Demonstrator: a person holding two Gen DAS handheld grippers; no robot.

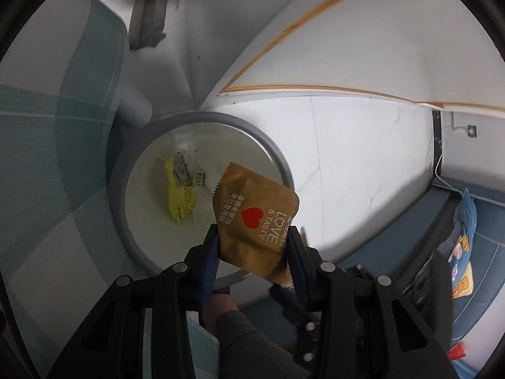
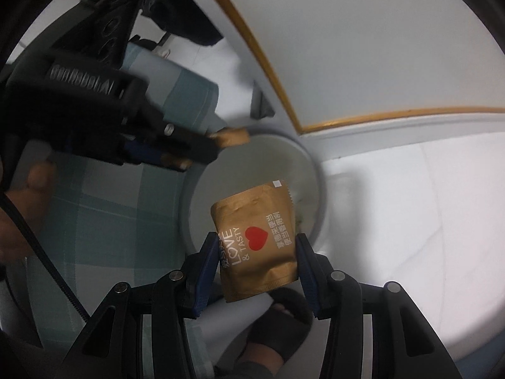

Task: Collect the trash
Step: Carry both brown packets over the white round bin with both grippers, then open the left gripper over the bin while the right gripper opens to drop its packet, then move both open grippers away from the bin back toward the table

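Packets sit clamped in both my claws, left gripper [image 1: 254,249] on one brown packet [image 1: 257,218], right gripper [image 2: 257,262] on another [image 2: 255,237], above the bin [image 1: 277,158]; releasing near its right rim could spill them onto the floor

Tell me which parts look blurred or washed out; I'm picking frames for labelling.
Left wrist view: brown packet and bin rim sharp; wall trim streaked; floor glares white. Right wrist view: its packet is crisp, but the left tongs and bin rim smear with motion; floor overexposed. Both show fisheye bending and dark corners.
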